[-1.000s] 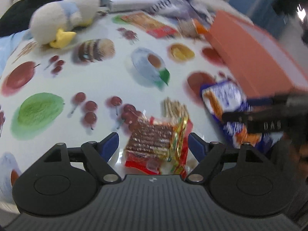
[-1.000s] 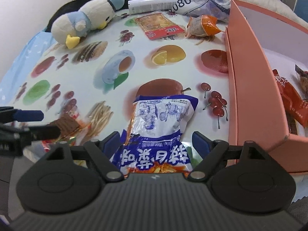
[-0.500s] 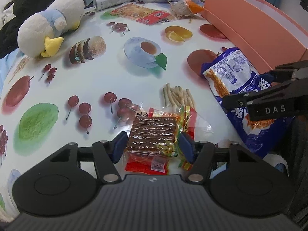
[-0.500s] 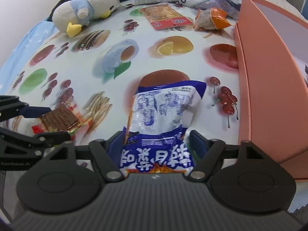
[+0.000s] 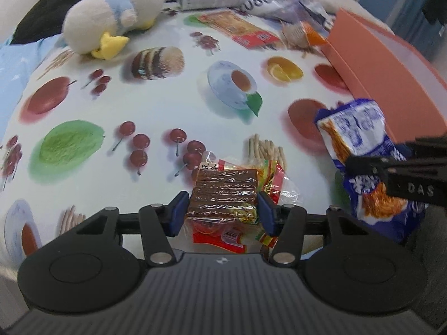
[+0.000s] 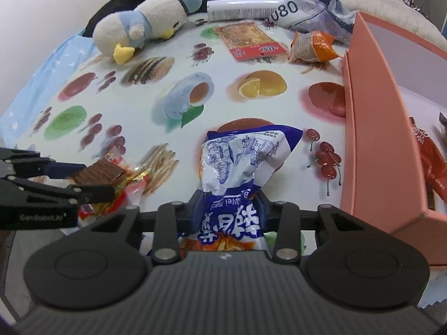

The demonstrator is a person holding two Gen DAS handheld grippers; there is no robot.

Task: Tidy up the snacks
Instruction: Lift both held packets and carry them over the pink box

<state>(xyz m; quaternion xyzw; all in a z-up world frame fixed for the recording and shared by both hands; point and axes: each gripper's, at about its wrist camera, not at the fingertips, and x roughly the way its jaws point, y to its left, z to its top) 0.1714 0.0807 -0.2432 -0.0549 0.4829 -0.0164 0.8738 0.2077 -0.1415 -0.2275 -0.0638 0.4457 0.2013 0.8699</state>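
Left hand-held gripper (image 5: 223,209): jaws closed in on the brown snack pack (image 5: 223,195), blue pads touching both long sides of the clear wrapper. Pack sits low over the tabletop (image 5: 167,97), its red and yellow wrapper end trailing toward the camera; can't tell if it's lifted or still resting.

Right hand-held gripper (image 6: 227,209): clamped on the blue chip bag (image 6: 240,167), squeezing it narrow at the waist. Upper half of the bag crumples upward and forward, lower end runs under the gripper body. In the left wrist view the same bag (image 5: 360,150) shows at right with the right hand-held gripper (image 5: 396,173) across it.

The two grippers are side by side, near each other, both at the near edge of the tabletop, which has a printed fruit and cake cloth.

Pink box (image 6: 374,128) stands open just to the right of the blue bag, its wall near but apart from it. Inside, red snack packets (image 6: 430,162), partly cut off by the frame.

Far side of the tabletop: flat orange-red snack packet (image 6: 248,42), crumpled orange bag (image 6: 313,46) beside the box corner, white tube (image 6: 240,8) lying on its side, a white-blue bag marked "080" (image 6: 301,11). Plush penguin (image 6: 148,25) lies on its side at far left.
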